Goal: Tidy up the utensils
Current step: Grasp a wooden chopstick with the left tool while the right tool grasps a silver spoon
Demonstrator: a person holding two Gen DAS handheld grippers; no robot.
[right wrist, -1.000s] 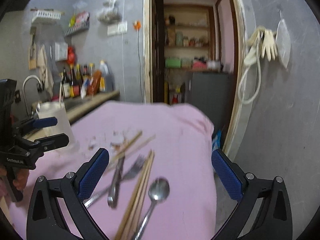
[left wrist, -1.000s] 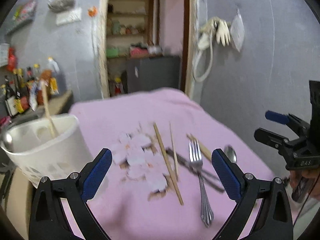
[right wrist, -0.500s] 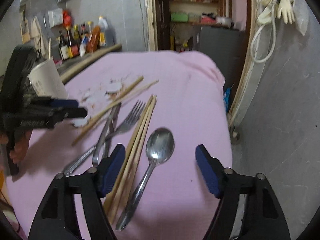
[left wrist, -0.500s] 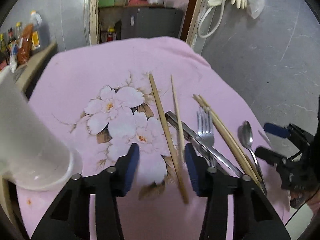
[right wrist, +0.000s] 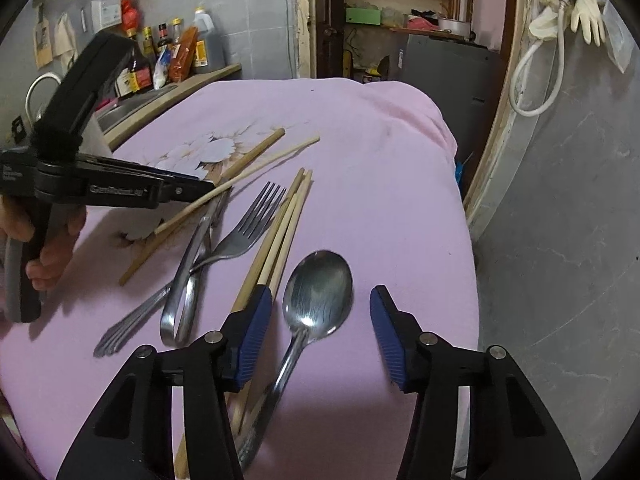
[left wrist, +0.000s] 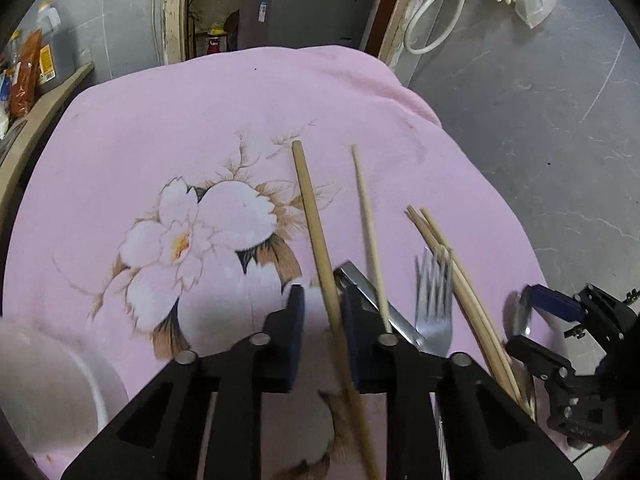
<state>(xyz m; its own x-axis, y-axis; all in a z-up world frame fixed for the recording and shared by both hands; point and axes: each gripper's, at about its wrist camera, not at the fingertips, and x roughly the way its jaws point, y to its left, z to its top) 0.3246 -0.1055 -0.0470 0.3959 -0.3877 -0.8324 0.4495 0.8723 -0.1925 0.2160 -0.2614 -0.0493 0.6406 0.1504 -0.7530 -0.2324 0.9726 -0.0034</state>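
Note:
On the pink flowered cloth (left wrist: 200,128) lie a thick wooden chopstick (left wrist: 316,224), a thin one (left wrist: 366,216), a pair of chopsticks (left wrist: 452,264), a fork (left wrist: 434,300), metal tongs (right wrist: 192,264) and a spoon (right wrist: 316,292). My left gripper (left wrist: 322,312) has its fingers close on either side of the thick chopstick, nearly shut, low over the cloth. My right gripper (right wrist: 320,320) is open, its fingers on either side of the spoon's bowl. The left gripper also shows in the right wrist view (right wrist: 172,188).
A white holder cup (left wrist: 48,380) stands at the near left. A counter with bottles (right wrist: 160,60) runs along the left. A grey wall with a hose and gloves (right wrist: 560,20) is on the right, a doorway behind the table.
Both grippers have come down toward the cloth. The left has narrowed around the thick chopstick. The right has closed partway and moved over the spoon.

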